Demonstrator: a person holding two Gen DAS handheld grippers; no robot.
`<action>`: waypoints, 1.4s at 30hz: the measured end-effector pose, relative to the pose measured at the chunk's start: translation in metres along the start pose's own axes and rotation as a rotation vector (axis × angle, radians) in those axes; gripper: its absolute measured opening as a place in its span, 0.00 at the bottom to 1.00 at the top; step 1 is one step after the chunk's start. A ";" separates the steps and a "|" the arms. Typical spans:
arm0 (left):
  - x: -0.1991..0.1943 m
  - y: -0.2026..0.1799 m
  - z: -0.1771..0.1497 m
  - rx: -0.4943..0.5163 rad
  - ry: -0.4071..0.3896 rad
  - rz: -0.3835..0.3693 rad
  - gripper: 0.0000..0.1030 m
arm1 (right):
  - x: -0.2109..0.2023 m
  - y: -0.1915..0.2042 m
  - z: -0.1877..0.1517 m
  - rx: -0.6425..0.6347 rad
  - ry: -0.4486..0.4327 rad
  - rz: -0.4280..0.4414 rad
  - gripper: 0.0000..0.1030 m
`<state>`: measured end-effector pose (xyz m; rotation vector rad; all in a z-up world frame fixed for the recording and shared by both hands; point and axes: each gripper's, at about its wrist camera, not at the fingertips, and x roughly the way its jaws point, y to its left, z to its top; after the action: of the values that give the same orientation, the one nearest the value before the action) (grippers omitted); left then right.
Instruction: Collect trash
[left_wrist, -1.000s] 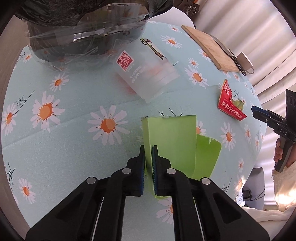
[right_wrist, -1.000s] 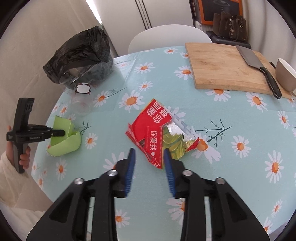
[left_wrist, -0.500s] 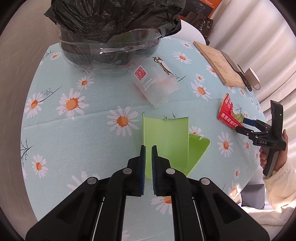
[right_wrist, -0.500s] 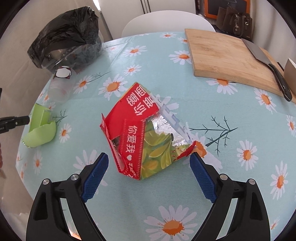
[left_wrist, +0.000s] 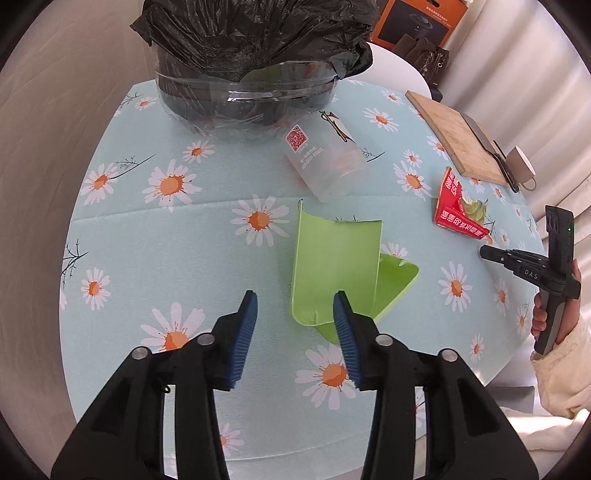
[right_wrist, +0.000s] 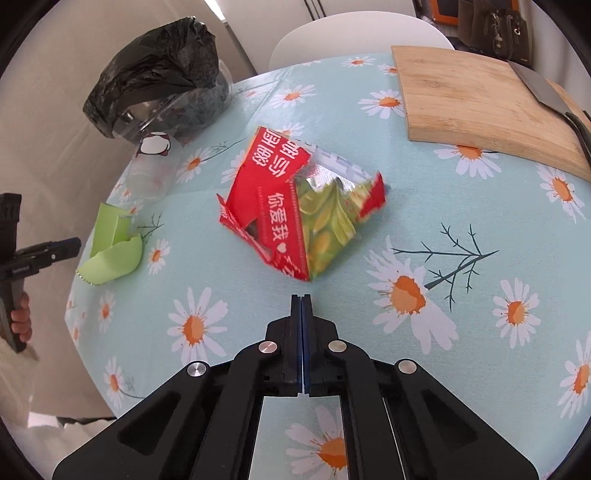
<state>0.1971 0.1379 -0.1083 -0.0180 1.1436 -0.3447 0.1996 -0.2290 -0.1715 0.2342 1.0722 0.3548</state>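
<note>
Round table (left_wrist: 122, 229) with daisy cloth, everything placed relative to it. Far edge of table: clear bin lined with black trash bag (left_wrist: 251, 44), biggest item. Far right side of table: wooden cutting board (right_wrist: 476, 96), knife (right_wrist: 543, 88) lying on it. Mid-table: red snack wrapper (right_wrist: 291, 221), crumpled, torn open, foil and green print showing. Near the bin, on the table: clear plastic cup (left_wrist: 325, 162) on its side, red QR sticker up. Left part of table toward my side: torn green paper cup (left_wrist: 336, 266), one flap standing up, rest flattened on the cloth.

My left gripper (left_wrist: 295, 325) hangs over the table near edge, jaws spread wide, nothing between them; green cup sits just ahead, its base beside my right-hand pad (left_wrist: 345, 332), can't tell if touching. My right gripper (right_wrist: 301, 306) is over the table just short of the wrapper, jaws pressed fully together, empty, wrapper corner just past the tips, apart from them.
</note>
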 end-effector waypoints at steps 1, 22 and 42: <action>0.002 0.000 0.000 -0.006 0.002 -0.005 0.51 | -0.002 -0.002 -0.003 0.006 -0.001 0.015 0.01; 0.042 -0.019 0.043 0.083 0.081 -0.099 0.86 | -0.020 0.012 0.014 -0.007 -0.052 -0.075 0.72; 0.078 -0.042 0.059 0.198 0.193 -0.092 0.93 | 0.037 0.040 0.080 0.208 -0.007 -0.242 0.86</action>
<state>0.2672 0.0672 -0.1447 0.1398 1.2971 -0.5495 0.2801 -0.1786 -0.1505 0.2875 1.1174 0.0249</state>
